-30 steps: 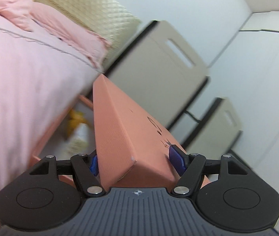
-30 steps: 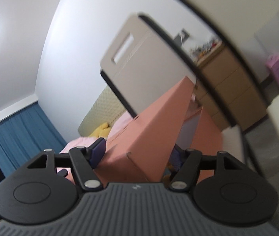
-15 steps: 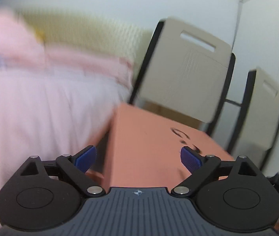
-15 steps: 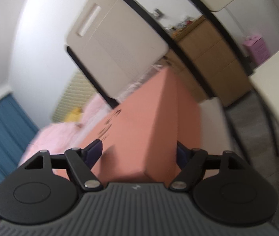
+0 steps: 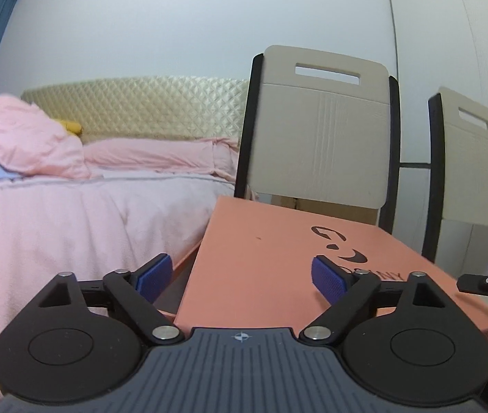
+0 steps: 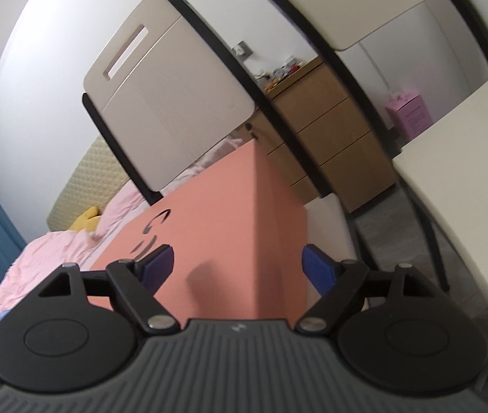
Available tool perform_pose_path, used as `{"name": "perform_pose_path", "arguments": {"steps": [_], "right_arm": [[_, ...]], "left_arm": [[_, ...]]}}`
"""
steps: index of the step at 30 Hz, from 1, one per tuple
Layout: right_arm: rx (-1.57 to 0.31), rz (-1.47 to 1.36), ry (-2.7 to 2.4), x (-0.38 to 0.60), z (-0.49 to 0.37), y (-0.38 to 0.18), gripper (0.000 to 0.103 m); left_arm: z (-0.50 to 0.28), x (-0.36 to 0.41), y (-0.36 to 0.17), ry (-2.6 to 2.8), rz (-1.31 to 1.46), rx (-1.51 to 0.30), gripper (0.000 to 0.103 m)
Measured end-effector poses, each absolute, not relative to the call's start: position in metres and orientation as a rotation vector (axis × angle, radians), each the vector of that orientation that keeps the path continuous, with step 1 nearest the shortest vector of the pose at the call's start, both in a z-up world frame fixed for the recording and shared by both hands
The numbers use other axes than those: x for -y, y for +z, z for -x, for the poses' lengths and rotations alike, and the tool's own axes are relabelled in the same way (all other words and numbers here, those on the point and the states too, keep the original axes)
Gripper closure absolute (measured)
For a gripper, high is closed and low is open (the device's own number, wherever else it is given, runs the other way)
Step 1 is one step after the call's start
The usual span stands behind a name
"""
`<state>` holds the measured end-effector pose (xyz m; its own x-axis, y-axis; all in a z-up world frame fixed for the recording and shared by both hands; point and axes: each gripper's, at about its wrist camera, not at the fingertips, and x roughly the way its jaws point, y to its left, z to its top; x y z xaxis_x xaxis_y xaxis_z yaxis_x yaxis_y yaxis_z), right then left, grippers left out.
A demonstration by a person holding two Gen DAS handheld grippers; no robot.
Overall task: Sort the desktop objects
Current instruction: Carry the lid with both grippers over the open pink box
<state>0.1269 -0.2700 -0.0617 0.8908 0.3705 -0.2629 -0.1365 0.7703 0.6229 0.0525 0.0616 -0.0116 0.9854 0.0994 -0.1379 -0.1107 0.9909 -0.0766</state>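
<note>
A big orange box lies flat in front of two pale chairs, with a pink bed off to the side of it. The left gripper sits at one end of the box with its jaws wide and closing, one blue pad over the lid and the other out past the box's edge, and neither pad presses on it. The right gripper is at a corner of the box. Its jaws are closing too, half open, with the corner between them, but the pads do not seem to squeeze yet. The box looks like stiff card, smooth and maybe a bit slippery. I think it is light but wide, so holding it at both ends, on the thin sides, would keep it from tipping.
</note>
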Motion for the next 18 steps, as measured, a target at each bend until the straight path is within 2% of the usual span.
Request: {"name": "perform_pose_path", "arguments": {"steps": [1, 2, 7, 18], "right_arm": [[-0.384, -0.632, 0.279, 0.268, -0.125, -0.062, 0.041], [-0.380, -0.629, 0.276, 0.266, -0.123, -0.062, 0.042], [-0.337, -0.608, 0.231, 0.259, -0.108, -0.061, 0.053], [-0.280, -0.660, 0.231, 0.237, -0.094, -0.066, 0.054]], "left_arm": [[-0.053, -0.062, -0.012, 0.107, 0.085, -0.139, 0.022], [-0.054, -0.062, -0.013, 0.108, 0.085, -0.144, 0.027], [-0.057, -0.066, -0.015, 0.131, 0.102, -0.150, 0.027], [-0.076, -0.086, -0.009, 0.252, 0.128, -0.154, 0.027]]}}
